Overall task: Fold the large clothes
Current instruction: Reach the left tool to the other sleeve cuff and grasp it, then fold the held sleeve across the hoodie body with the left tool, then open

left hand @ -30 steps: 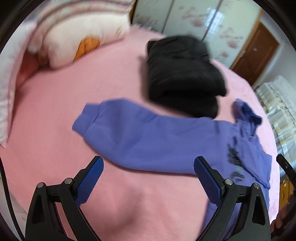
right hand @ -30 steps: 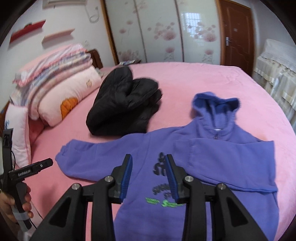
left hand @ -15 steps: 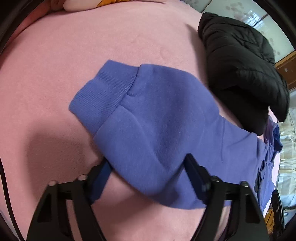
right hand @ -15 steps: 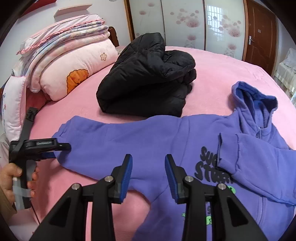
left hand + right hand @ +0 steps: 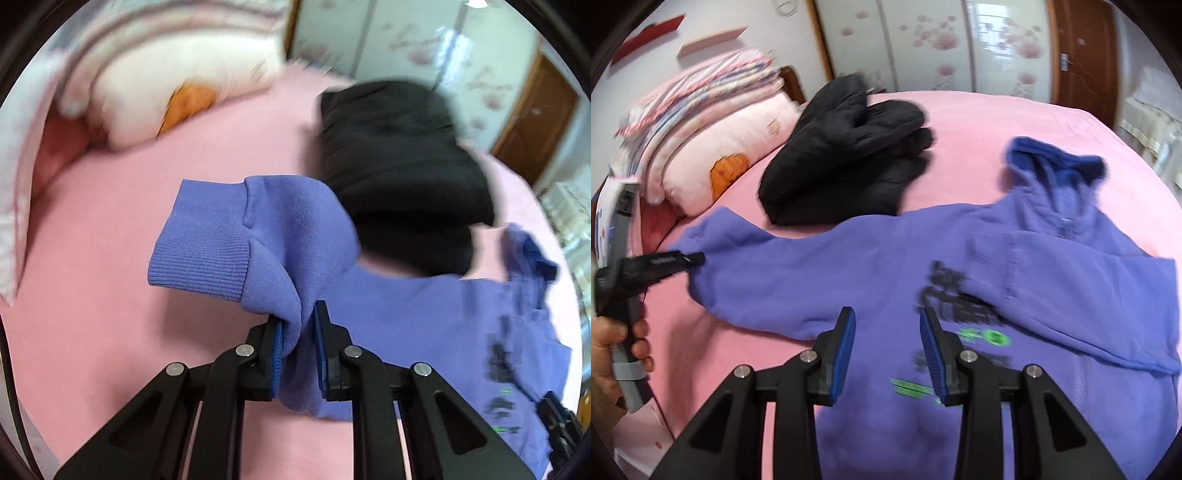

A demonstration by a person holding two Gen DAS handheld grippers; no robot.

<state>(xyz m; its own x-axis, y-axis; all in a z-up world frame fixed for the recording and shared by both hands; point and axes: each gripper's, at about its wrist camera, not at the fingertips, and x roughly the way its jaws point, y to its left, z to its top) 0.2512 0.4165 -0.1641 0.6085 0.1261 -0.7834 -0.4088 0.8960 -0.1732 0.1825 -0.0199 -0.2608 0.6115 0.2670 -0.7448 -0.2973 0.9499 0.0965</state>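
**Sleeve lifted**

Since the earlier frame, the left tool has closed on the hoodie sleeve and raised its cuff off the bed. Right tool hovers over the hoodie's chest, jaws narrowly apart, holding nothing. Beyond both lies a black jacket.

Black hand-held gripper, blue ribbed pads, silver rivets
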